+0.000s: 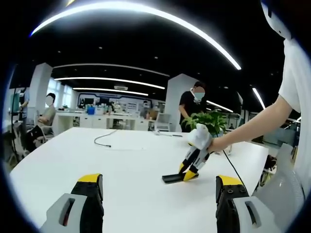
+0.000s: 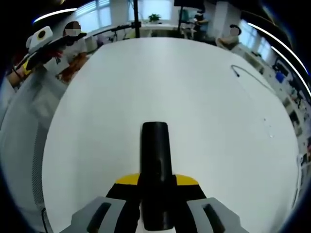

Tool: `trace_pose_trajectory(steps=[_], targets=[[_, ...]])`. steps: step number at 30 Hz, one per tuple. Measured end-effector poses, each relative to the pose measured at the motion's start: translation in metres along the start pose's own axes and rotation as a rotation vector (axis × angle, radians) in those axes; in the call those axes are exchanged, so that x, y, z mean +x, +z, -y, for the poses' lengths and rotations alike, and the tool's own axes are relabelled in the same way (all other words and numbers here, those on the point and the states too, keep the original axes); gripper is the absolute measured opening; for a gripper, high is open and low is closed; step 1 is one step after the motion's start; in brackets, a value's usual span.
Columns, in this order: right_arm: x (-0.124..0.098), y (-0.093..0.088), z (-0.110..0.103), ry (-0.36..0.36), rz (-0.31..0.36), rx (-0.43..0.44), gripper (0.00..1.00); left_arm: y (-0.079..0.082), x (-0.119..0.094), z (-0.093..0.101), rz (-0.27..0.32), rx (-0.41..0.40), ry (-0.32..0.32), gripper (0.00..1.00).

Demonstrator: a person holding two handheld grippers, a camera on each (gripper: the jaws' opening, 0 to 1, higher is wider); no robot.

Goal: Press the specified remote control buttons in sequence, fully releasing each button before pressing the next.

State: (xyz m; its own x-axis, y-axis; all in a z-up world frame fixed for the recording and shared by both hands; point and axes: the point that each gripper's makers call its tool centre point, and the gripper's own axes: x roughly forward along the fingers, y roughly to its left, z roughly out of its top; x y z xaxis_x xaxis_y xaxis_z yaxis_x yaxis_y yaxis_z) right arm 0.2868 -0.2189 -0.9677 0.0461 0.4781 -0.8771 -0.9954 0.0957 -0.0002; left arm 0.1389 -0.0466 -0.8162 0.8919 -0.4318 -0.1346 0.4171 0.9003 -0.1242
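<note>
right gripper (image 2: 155, 187) clamped on black remote control (image 2: 155, 160) | left gripper (image 1: 160, 194) wide open, empty | no button press visible yet

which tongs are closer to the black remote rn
Right. The right tongs are shut on the black remote, holding it over the white table. The left tongs hover open, well apart from it.

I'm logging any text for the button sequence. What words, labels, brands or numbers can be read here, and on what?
None can be read.
The remote control between the right gripper jaws shows a plain black surface; no button marks are legible in the right gripper view.
In the left gripper view the remote control is too small to read.
Signs on the far office wall are too blurred to read.
</note>
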Motion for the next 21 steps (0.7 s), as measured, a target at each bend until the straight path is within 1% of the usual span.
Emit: trace_pose_trajectory(steps=[1,2,4,6,7,8,9,10,11,12,13,15,16,18,19,20,21], targets=[[0.000,0.000,0.000,0.000,0.005,0.015,0.23,0.000,0.000,0.000,0.000,0.000,-0.001,1.00],[0.000,0.002,-0.002,0.008,0.031,0.085,0.24,0.000,0.000,0.000,-0.001,-0.001,-0.001,1.00],[-0.001,0.006,-0.001,0.018,0.078,0.171,0.27,0.000,0.000,0.000,-0.003,-0.001,0.001,1.00],[-0.002,0.009,-0.001,0.006,0.128,0.250,0.35,0.000,0.000,0.000,-0.003,0.000,0.002,1.00],[-0.002,0.009,0.000,-0.007,0.137,0.282,0.41,-0.001,0.000,0.000,-0.005,0.000,0.002,1.00],[-0.003,0.010,0.000,-0.024,0.151,0.316,0.45,-0.001,0.000,-0.001,-0.006,0.001,0.002,1.00],[-0.005,0.014,0.002,-0.053,0.192,0.345,0.49,-0.001,0.000,-0.001,-0.008,0.001,0.002,1.00],[-0.007,0.016,0.004,-0.075,0.211,0.361,0.52,-0.002,0.000,0.000,-0.010,0.001,0.002,1.00],[-0.010,0.016,0.006,-0.114,0.225,0.393,0.55,-0.002,0.001,0.000,-0.013,0.000,0.001,1.00],[-0.012,0.016,0.010,-0.152,0.240,0.399,0.60,-0.003,0.001,0.000,-0.018,-0.003,-0.003,1.00],[-0.016,0.016,0.015,-0.206,0.258,0.406,0.66,-0.003,0.001,0.000,-0.018,-0.002,-0.003,1.00],[-0.021,0.018,0.019,-0.256,0.294,0.430,0.77,-0.004,0.001,0.000,-0.024,-0.005,-0.003,1.00],[-0.024,0.019,0.021,-0.279,0.318,0.445,0.85,-0.004,0.001,0.000,-0.023,-0.006,-0.003,1.00],[-0.029,0.022,0.020,-0.307,0.370,0.492,0.96,-0.004,0.001,-0.001,-0.022,-0.007,-0.002,1.00],[-0.030,0.022,0.021,-0.317,0.385,0.506,0.99,-0.004,0.001,-0.001,-0.023,-0.009,-0.001,1.00],[-0.033,0.022,0.019,-0.325,0.397,0.507,0.99,-0.004,0.001,-0.001,-0.024,-0.009,-0.002,1.00],[-0.037,0.023,0.022,-0.356,0.420,0.522,0.99,-0.005,0.001,-0.001,-0.026,-0.006,-0.001,1.00]])
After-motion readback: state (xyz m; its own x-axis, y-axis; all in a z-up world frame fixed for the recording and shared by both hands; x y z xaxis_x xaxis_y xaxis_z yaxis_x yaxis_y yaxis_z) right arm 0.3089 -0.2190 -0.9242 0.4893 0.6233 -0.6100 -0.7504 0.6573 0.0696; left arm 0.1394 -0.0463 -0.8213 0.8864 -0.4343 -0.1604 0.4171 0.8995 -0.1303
